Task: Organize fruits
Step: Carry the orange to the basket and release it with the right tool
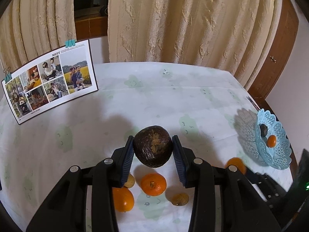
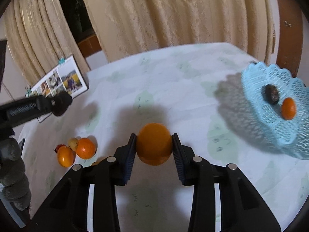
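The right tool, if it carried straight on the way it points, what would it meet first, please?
Probably the bare tablecloth beyond the orange it holds; the blue basket sits off to the right, though depth is unclear.

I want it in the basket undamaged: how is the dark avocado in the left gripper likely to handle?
The avocado is round, so it would probably roll if released on the cloth. The left gripper holds it only at its sides, so it might slip. Its wrinkled skin suggests ripeness; hard squeezing may bruise it.
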